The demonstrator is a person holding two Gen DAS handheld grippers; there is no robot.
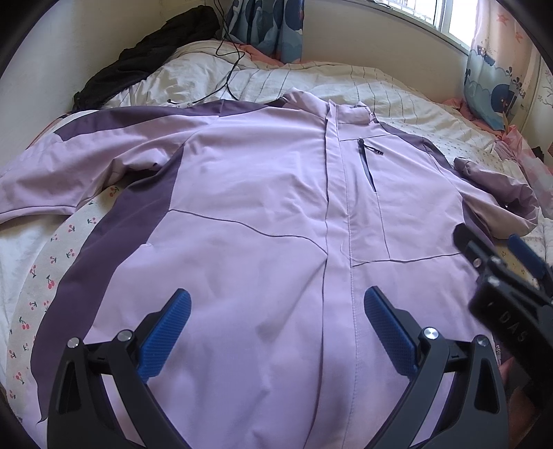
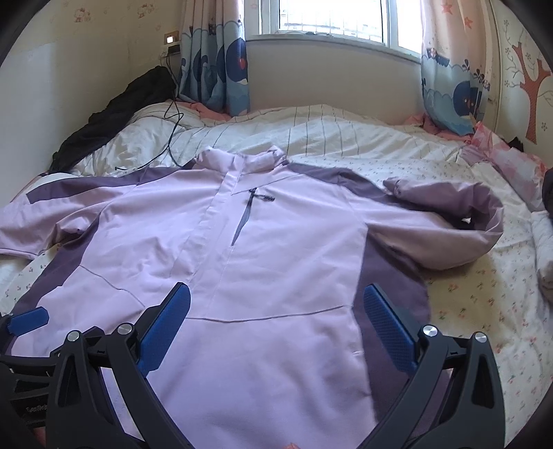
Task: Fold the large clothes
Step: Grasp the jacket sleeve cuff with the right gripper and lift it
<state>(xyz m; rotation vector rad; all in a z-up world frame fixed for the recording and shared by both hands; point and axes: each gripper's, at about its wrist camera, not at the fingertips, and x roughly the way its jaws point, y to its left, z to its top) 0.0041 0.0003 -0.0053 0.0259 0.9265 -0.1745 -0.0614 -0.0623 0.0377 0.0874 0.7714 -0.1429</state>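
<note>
Lilac jacket spread front-up on the bed, collar far from me, my left claw and right claw both released, hovering over its hem

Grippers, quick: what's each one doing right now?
Left gripper: open, holding nothing, above the jacket.
Right gripper: open, holding nothing, also above the jacket.

A bed with cherry-print and striped bedding fills the room. A dark garment lies heaped against the wall, beside a black cable. Patterned curtains flank the window.
</note>
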